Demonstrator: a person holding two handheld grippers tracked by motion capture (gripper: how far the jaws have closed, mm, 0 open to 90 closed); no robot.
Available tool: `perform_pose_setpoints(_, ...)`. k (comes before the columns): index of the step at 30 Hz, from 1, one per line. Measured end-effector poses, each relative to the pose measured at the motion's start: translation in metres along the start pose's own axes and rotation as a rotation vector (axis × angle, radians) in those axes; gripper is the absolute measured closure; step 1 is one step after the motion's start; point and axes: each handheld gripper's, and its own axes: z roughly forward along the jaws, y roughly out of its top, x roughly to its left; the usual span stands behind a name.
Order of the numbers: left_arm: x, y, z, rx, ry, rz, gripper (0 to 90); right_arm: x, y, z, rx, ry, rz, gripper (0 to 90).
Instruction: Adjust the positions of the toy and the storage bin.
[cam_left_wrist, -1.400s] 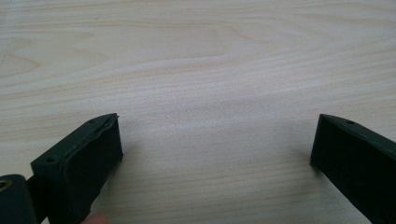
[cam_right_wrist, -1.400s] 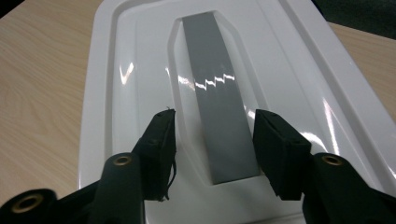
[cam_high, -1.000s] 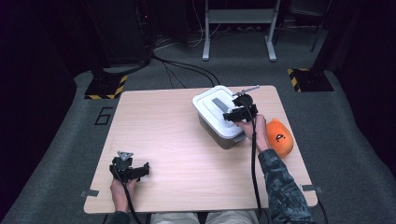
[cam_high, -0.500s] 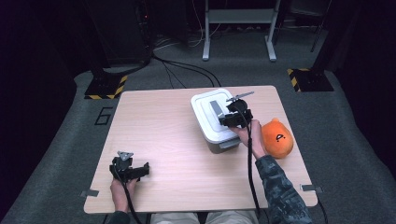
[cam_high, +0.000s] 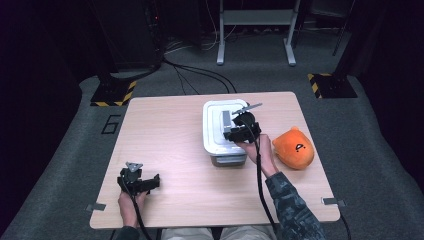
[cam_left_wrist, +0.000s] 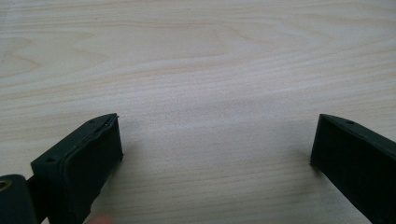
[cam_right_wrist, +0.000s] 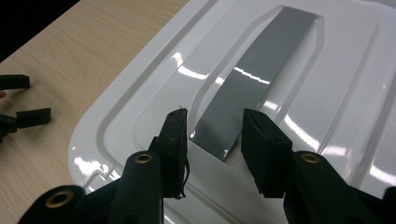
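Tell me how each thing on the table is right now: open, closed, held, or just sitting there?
Box: closed, its white lid on top.
Grey handle: flat in the lid's groove, its near end between the jaws.
Right hand-held gripper: jaws closed in on the handle's end.
Left hand-held gripper: open, empty, low over bare table.
Orange plush toy: sitting untouched, right of the box.

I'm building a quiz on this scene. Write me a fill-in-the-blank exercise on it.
1. The right claw grips the ____ handle on the white lid of the box.
2. The orange plush toy lies to the ____ of the box in the high view.
3. The left claw hovers over bare table with its jaws ____.

Missing words: grey; right; open
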Motion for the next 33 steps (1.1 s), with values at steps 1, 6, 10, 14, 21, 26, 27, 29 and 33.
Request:
perform_pose_setpoints(1, 0.0, 0.0, 0.0, 0.0, 0.0, 0.0, 1.7, 0.0, 0.0, 0.0, 0.0, 0.0, 0.0, 60.6)
perform_pose_setpoints(6, 0.0, 0.0, 0.0, 0.0, 0.0, -0.001, 1.7, 0.014, 0.001, 0.004, 0.0, 0.024, -0.011, 61.4)
perform_pose_setpoints(10, 0.0, 0.0, 0.0, 0.0, 0.0, 0.0, 1.7, 0.021, 0.002, 0.007, 0.002, 0.039, -0.002, 61.7)
perform_pose_setpoints(14, 0.0, 0.0, 0.0, 0.0, 0.0, 0.0, 1.7, 0.036, 0.004, 0.014, -0.004, 0.07, -0.029, 61.8)
perform_pose_setpoints(21, 0.0, 0.0, 0.0, 0.0, -0.001, -0.001, 1.6, 0.038, 0.002, 0.011, -0.027, 0.074, -0.035, 53.2)
perform_pose_setpoints(26, 0.0, 0.0, 0.0, 0.0, 0.0, -0.001, 1.6, 0.032, -0.01, -0.01, -0.106, 0.055, -0.044, 37.8)
perform_pose_setpoints(27, 0.0, 0.0, 0.0, 0.0, 0.0, -0.001, 1.6, 0.032, -0.01, -0.01, -0.106, 0.055, -0.044, 37.8)
perform_pose_setpoints(29, 0.0, 0.0, 0.0, 0.001, 0.0, -0.001, 1.6, 0.03, -0.017, -0.021, -0.133, 0.041, -0.051, 27.1)
perform_pose_setpoints(33, 0.0, 0.0, 0.0, 0.001, 0.0, 0.001, 1.6, 0.024, -0.034, -0.036, -0.157, 0.005, -0.076, 15.9)
